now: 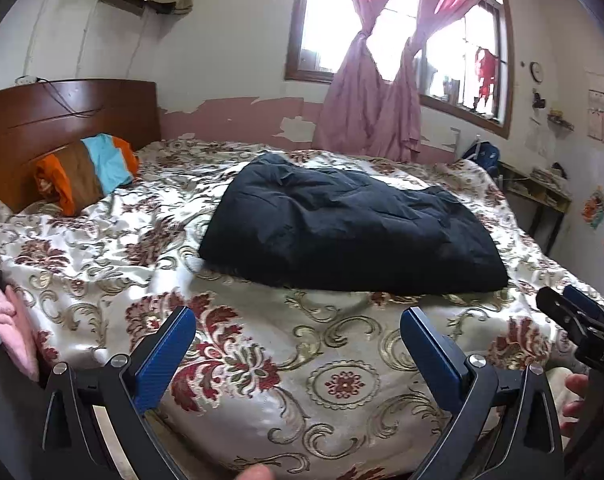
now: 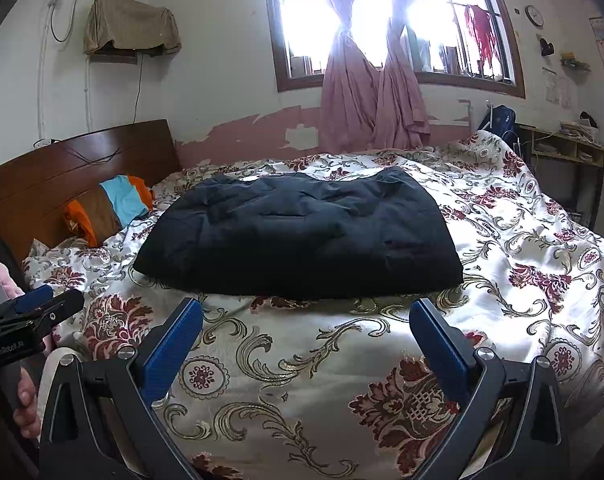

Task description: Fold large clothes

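A dark navy garment (image 1: 350,224) (image 2: 302,232) lies folded into a puffy rectangle in the middle of the bed. My left gripper (image 1: 298,316) hovers open over the bed's near edge, short of the garment's front edge, with nothing between its blue pads (image 1: 166,356). My right gripper (image 2: 306,308) is open too, its tips just short of the garment's near edge and holding nothing. Each gripper shows at the side of the other's view: the right gripper (image 1: 574,308) and the left gripper (image 2: 50,300).
A floral bedspread (image 1: 262,380) (image 2: 302,380) covers the bed. A striped orange, brown and blue pillow (image 1: 88,172) (image 2: 110,208) rests by the wooden headboard (image 1: 62,116). Pink curtains (image 1: 370,112) hang at the window behind. A desk (image 2: 562,160) stands at the far right.
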`<control>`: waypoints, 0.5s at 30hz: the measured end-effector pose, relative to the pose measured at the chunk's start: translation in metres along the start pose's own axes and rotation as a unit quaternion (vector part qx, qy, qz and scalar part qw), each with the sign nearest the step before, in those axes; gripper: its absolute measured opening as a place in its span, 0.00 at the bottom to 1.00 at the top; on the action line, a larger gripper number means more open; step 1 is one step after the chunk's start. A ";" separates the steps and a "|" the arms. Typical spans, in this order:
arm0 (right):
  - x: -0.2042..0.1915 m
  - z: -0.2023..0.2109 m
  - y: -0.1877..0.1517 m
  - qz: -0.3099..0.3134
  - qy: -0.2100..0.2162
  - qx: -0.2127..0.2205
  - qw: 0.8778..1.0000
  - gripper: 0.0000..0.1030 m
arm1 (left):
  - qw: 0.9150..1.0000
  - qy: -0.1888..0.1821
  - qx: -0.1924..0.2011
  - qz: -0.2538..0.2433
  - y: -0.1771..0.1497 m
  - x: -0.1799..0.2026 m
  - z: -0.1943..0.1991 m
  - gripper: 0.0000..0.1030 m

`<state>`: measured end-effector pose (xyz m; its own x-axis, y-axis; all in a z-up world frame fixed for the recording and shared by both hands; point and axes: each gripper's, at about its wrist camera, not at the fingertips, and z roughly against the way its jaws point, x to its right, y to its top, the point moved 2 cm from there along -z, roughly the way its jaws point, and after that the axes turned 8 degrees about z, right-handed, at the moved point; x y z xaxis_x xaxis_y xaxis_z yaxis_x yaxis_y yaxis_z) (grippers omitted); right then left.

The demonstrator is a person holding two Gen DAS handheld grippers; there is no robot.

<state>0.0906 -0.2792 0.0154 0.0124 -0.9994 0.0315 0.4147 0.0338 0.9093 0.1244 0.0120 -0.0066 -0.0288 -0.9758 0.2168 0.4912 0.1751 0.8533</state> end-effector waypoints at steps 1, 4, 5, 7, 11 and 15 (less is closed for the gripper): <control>0.000 0.000 0.000 0.000 0.000 0.000 1.000 0.99 | 1.000 0.006 0.000 0.000 0.000 0.000 -0.001 1.00; -0.001 0.000 -0.001 0.001 0.000 0.000 1.000 0.99 | 1.000 0.006 -0.007 0.005 -0.001 -0.003 -0.004 1.00; 0.000 0.000 -0.001 0.000 0.001 0.000 1.000 0.99 | 1.000 0.005 -0.008 0.008 -0.001 -0.004 -0.004 1.00; -0.001 -0.001 -0.001 0.000 0.001 -0.001 1.000 0.99 | 1.000 0.005 -0.007 0.009 -0.001 -0.005 -0.005 1.00; 0.000 -0.001 -0.002 0.000 0.002 -0.003 1.000 0.98 | 1.000 0.010 -0.004 0.005 -0.002 -0.005 -0.004 1.00; 0.002 -0.006 -0.004 0.000 0.003 -0.009 1.000 0.98 | 1.000 0.015 -0.006 0.004 -0.002 -0.005 -0.007 1.00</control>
